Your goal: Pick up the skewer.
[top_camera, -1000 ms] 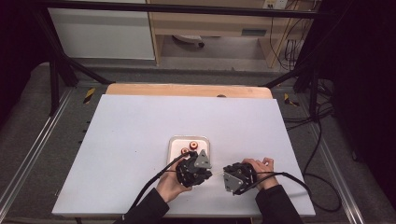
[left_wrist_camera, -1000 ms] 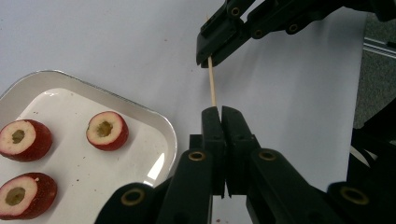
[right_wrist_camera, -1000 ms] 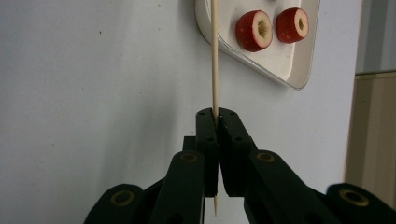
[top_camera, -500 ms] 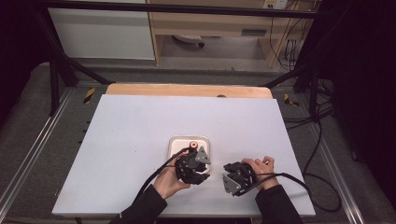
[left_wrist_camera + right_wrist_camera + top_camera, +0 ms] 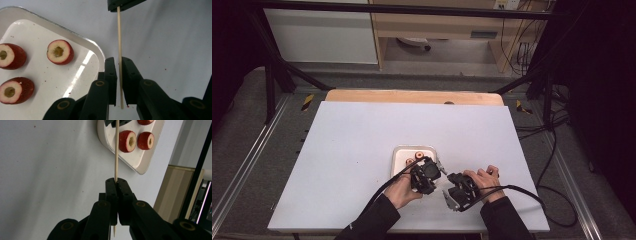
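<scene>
A thin wooden skewer sticks forward out of my right gripper, which is shut on it near the pointed end. The same skewer runs between the jaws of my left gripper. These jaws have just been closing; a narrow gap still shows beside the stick. Three cored red fruit pieces lie on a white tray. In the high view my left gripper and right gripper face each other just in front of the tray.
The tray sits on a white tabletop with a wooden strip along its far edge. Cables trail from both grippers toward the near edge. Small red specks dot the table by the tray. Black frame bars stand at the sides.
My left gripper has shifted a little to the right, off the tray's near edge and closer to the right gripper. The right hand has stayed put.
</scene>
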A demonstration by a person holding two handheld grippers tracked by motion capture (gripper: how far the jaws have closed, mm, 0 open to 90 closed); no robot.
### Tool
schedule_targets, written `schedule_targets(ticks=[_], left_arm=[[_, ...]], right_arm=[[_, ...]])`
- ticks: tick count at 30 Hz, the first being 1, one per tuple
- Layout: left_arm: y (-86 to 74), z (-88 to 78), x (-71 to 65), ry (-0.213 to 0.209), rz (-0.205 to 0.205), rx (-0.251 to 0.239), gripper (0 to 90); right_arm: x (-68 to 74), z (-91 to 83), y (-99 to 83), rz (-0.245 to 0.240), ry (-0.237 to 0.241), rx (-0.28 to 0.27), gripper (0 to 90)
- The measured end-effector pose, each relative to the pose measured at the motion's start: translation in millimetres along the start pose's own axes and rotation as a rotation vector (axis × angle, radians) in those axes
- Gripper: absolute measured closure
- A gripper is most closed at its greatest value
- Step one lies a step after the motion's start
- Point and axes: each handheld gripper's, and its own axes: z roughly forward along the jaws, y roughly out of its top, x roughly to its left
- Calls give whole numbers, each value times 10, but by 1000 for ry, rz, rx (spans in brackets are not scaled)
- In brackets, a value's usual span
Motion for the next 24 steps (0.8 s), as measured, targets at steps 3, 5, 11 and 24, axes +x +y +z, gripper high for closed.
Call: schedule_targets(ticks=[3, 5, 11, 24], left_arm=[[4, 18, 2, -2, -1, 6, 857], [10, 27, -6, 0, -1, 10, 873], [13, 36, -38, 24, -2, 34, 883], [-123, -58, 8, 66, -31, -20, 882]], right_arm=[[-5, 3, 19, -25, -11, -4, 892], [2, -1, 30, -22, -9, 6, 892], [-1, 8, 43, -31, -5, -2, 891], [-96, -74, -164, 414, -35, -118, 437]])
